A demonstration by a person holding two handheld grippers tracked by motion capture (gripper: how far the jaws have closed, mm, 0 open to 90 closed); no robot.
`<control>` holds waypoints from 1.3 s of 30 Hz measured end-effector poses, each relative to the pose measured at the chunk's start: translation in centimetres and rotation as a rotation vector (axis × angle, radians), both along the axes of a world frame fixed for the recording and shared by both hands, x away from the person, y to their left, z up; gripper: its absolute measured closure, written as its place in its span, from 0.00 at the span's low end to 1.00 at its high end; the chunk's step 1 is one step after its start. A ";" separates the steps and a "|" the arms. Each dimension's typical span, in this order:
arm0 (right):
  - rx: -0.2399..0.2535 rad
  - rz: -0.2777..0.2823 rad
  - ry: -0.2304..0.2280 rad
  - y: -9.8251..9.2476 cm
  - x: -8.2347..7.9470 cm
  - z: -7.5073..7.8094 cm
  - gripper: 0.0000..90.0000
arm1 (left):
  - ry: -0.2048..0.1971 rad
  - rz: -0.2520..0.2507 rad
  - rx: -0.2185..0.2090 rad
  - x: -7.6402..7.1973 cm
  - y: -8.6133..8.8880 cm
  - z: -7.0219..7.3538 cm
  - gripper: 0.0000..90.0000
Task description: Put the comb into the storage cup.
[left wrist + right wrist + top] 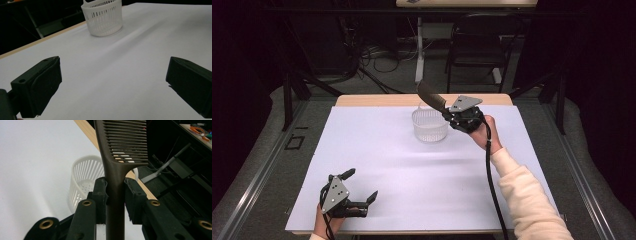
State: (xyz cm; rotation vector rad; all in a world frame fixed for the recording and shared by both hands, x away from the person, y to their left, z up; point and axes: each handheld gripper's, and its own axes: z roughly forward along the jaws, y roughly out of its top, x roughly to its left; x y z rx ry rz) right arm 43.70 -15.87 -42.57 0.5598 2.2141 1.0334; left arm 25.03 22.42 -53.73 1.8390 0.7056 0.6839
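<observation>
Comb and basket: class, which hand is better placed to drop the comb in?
Right. The right gripper already clamps the comb beside the white basket; the left gripper sits open at the table's near edge.

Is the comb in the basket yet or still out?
Out. The right tongs are shut on the comb by its handle, holding it above the white basket; the basket's visible inside looks empty.

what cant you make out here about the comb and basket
- Comb tip: cut off by the top edge, right gripper view.
- Comb handle end: hidden inside the right hand-held gripper.
- Basket contents: too small, high view; its inside is out of sight, left gripper view.
</observation>
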 end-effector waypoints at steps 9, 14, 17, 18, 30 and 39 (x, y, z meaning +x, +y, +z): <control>-0.010 0.010 -0.009 0.3 0.5 0.3 0.80 | -0.001 -0.003 -0.002 0.1 0.0 0.0 0.00; -0.018 0.016 -0.018 0.7 0.7 0.6 0.80 | 0.000 -0.005 -0.002 0.1 0.1 0.0 0.00; -0.026 0.022 -0.024 0.9 0.8 0.8 0.80 | -0.001 -0.004 -0.002 0.1 0.0 0.0 0.00; -0.029 0.027 -0.026 0.9 0.9 0.8 0.80 | -0.001 -0.003 -0.004 0.0 0.0 0.0 0.00; -0.032 0.037 -0.042 1.3 1.3 1.2 0.80 | -0.003 -0.002 -0.003 0.0 0.0 0.0 0.00; -0.021 0.035 -0.054 1.6 1.7 1.3 0.80 | -0.003 -0.001 -0.004 0.0 0.1 0.0 0.00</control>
